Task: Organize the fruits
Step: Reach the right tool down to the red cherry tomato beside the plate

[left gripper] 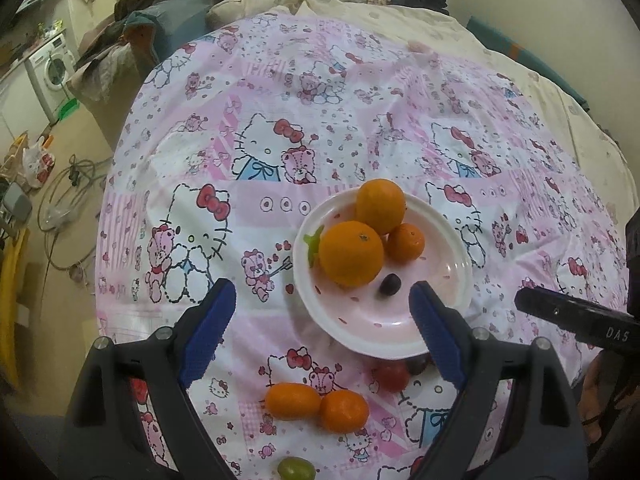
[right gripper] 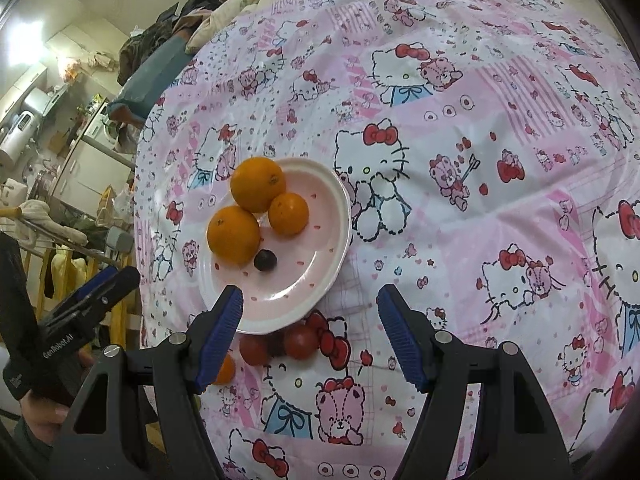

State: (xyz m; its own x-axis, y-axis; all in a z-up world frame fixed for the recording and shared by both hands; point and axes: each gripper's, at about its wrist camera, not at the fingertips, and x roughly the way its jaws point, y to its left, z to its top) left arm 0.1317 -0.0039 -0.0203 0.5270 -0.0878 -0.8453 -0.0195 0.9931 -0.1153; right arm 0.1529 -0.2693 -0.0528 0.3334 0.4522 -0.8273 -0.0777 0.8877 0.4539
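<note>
Three oranges, dark grape on pink plate.

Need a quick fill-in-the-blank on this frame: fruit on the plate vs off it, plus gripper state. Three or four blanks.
1. The plate holds ____ orange citrus fruits and one dark grape.
2. The two cherry tomatoes lie on the ____, beside the plate's near rim.
3. The green grape lies ____ the plate.
4. Both the left hand-held gripper and the right hand-held gripper are ____, holding nothing.

Missing words: three; tablecloth; off; open
</note>
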